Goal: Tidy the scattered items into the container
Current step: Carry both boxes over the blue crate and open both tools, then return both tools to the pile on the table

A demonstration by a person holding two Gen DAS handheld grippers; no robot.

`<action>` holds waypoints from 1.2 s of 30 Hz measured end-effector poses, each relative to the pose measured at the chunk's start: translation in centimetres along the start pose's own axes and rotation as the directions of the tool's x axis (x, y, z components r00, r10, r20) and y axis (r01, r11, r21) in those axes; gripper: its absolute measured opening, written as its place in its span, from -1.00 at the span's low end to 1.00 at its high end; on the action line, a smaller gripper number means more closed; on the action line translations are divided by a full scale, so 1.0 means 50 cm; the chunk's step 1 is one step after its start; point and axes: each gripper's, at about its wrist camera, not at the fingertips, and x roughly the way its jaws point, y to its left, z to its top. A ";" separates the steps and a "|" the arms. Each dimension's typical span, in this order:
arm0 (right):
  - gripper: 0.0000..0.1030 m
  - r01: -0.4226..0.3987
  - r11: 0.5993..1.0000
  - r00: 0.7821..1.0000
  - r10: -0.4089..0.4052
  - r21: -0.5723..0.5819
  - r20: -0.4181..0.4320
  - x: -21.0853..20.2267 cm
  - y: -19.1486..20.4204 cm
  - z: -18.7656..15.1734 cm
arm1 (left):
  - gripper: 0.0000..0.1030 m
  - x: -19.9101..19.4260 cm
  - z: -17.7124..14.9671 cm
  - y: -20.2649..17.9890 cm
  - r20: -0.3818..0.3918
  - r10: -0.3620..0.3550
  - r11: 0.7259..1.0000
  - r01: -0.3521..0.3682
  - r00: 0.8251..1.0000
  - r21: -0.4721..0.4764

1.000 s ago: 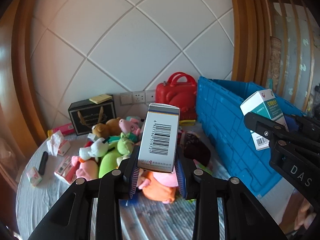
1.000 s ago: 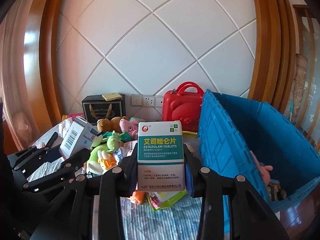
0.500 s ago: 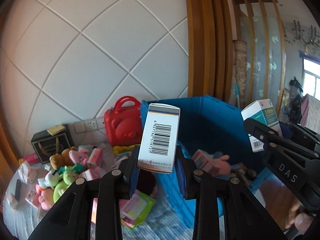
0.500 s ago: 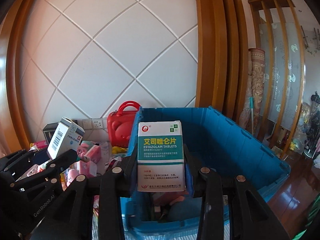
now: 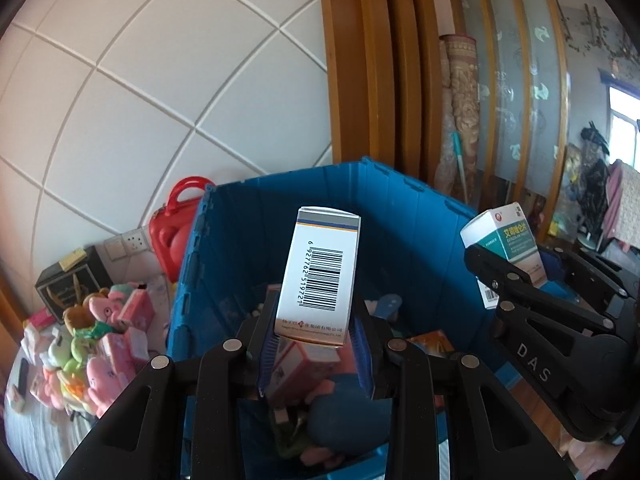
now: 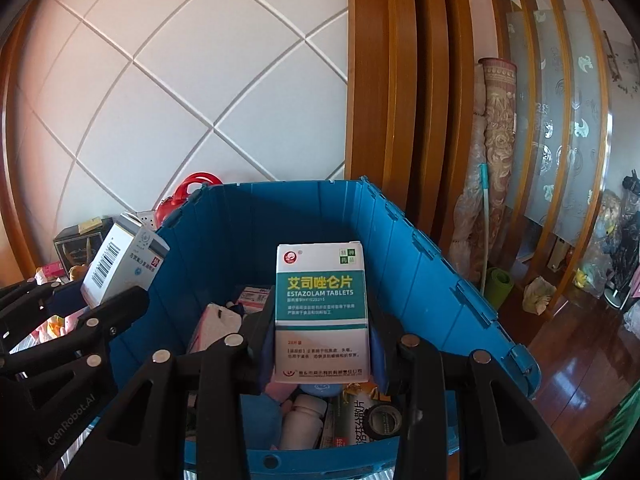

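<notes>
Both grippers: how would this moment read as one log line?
left gripper: shut on barcode box | right gripper: shut on green box | both above blue crate | release pending

Open air stood above the blue crate (image 6: 436, 264), its floor crowded with a white bottle (image 6: 300, 420), tape roll (image 6: 384, 418) and boxes; plush toys (image 5: 96, 344) cluttered the table alongside.

At the centre of the frame, the left gripper (image 5: 316, 344) clamps a white box with a barcode (image 5: 320, 276), held upright over the open blue crate (image 5: 400, 216). At the right edge, the right gripper (image 5: 516, 280) pinches a white and green box (image 5: 504, 240). Soft toys (image 5: 96, 344) lie heaped at lower left, and a red case (image 5: 176, 232) stands behind the crate.
</notes>
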 end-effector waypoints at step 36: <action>1.00 -0.080 0.996 0.994 0.077 0.038 0.073 -0.037 0.078 0.040 | 0.99 -0.117 -0.056 0.208 0.050 0.185 0.973 -0.176 0.982 -0.148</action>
